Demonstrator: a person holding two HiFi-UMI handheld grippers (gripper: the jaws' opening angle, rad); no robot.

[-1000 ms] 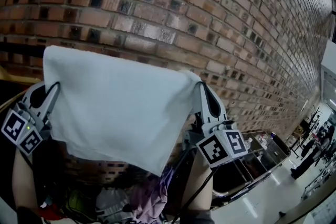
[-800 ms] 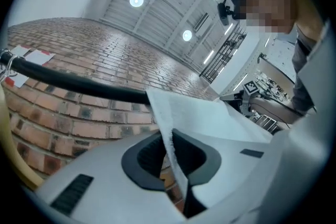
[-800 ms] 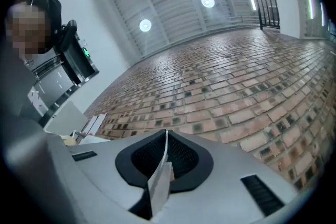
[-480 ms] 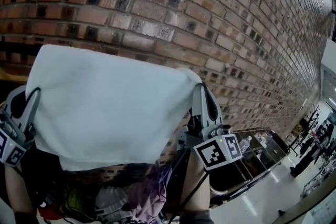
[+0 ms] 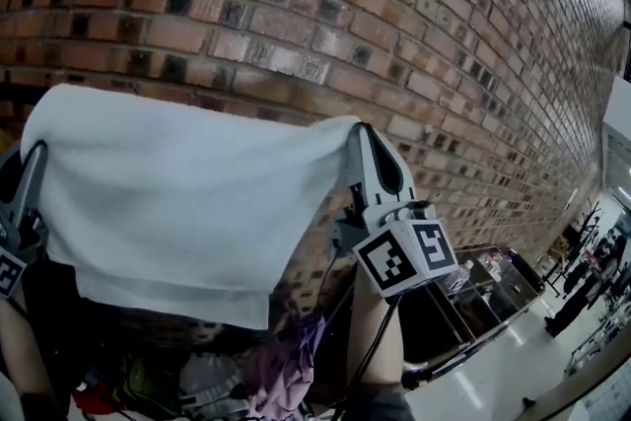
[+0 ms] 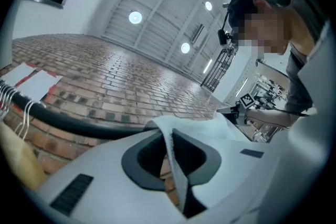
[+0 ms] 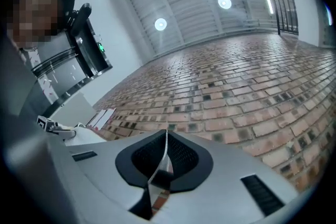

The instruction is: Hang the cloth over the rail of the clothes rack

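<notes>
Brick wall fills the background. A dark bar, probably the rack's rail, shows only in the left gripper view, just beyond the jaws. The step in hand is carrying the white cloth up toward that rail, spread wide. The left tongs are pinched on one upper corner and the right tongs are almost closed on the other. The cloth stretches between them and hangs down in front of the person. Next, I judge, the top edge must pass over the rail before either grip lets go.
</notes>
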